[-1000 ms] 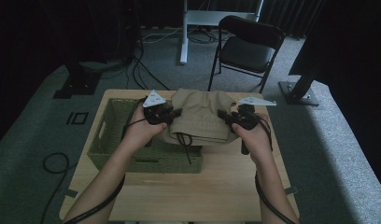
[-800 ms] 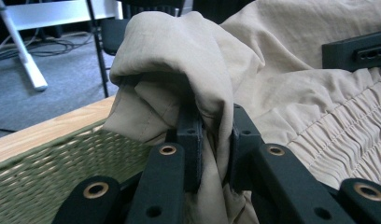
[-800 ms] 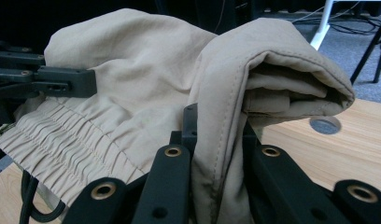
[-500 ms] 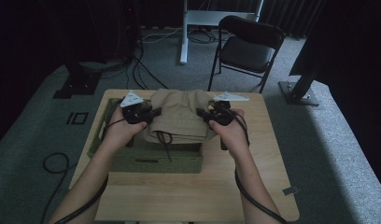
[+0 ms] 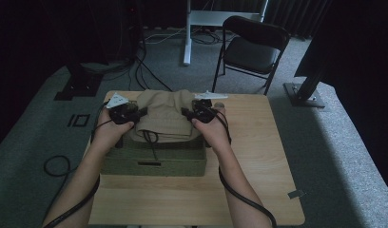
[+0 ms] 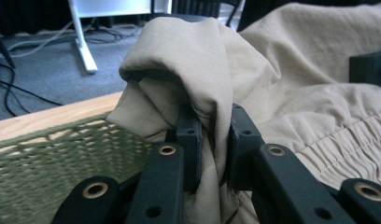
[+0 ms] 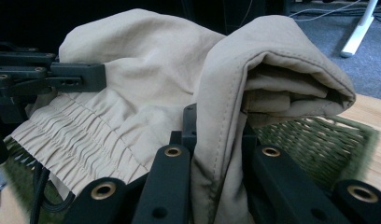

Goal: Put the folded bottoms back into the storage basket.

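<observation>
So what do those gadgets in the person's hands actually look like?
Each hand holds a black gripper, the left gripper and the right gripper. Each carries a pale grey three-cornered plate on top and trails a black cable back along the forearm. Seen close, the jaws are flat black bars joined by linkage arms with brass-coloured rivets. The forearms are bare, with no sleeves in sight.

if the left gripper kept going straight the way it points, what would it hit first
Probably the other gripper: the left gripper, shut on the beige garment, points across the cloth toward it, though depth is unclear.
</observation>
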A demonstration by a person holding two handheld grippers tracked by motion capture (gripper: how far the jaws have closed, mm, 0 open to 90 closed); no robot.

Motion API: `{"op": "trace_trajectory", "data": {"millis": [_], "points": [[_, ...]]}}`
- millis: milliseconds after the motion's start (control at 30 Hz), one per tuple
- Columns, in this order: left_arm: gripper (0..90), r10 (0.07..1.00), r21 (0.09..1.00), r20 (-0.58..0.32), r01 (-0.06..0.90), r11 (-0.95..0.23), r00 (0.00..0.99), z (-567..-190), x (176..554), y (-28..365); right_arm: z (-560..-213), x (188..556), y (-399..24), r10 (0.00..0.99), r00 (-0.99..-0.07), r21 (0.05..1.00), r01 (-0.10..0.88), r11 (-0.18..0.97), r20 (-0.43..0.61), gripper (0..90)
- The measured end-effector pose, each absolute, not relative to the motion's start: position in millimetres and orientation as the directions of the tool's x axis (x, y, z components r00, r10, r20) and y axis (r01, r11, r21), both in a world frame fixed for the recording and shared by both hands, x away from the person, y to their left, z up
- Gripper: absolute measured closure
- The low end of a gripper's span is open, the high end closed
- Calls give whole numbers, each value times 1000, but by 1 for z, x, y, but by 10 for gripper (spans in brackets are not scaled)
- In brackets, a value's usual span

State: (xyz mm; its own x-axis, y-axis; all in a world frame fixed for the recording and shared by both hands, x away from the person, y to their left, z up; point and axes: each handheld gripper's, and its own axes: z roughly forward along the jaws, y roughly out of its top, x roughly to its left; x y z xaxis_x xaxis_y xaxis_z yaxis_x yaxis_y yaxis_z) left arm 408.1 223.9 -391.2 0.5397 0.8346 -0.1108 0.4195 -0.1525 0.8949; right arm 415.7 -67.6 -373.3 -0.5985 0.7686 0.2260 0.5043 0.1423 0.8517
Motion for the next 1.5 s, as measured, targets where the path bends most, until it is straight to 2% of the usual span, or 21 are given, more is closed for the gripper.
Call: {"op": "trace_trajectory", "data": {"millis": [200,400,533,767,1367,1500], "points": [[792,844,877,-132,459,-146,520,-415,417,232,-395,425,-55,773,-593,837,524,157,226,812],[792,853,849,-106,493,-190,511,-432,420,232,-418,428,-47,781,-577,809,563,168,239,812],[792,862,820,-120,538,-194,493,-444,420,233,-431,428,-42,783,-574,791,583,184,241,812],[783,886,811,-88,549,-202,455,-462,425,235,-452,432,-31,802,-540,770,615,168,257,812],[778,911,758,-95,623,-194,401,-500,432,245,-492,450,0,846,-509,682,676,278,161,804],[754,912,746,-95,635,-200,399,-503,433,246,-498,452,1,856,-495,657,698,286,153,760]]}}
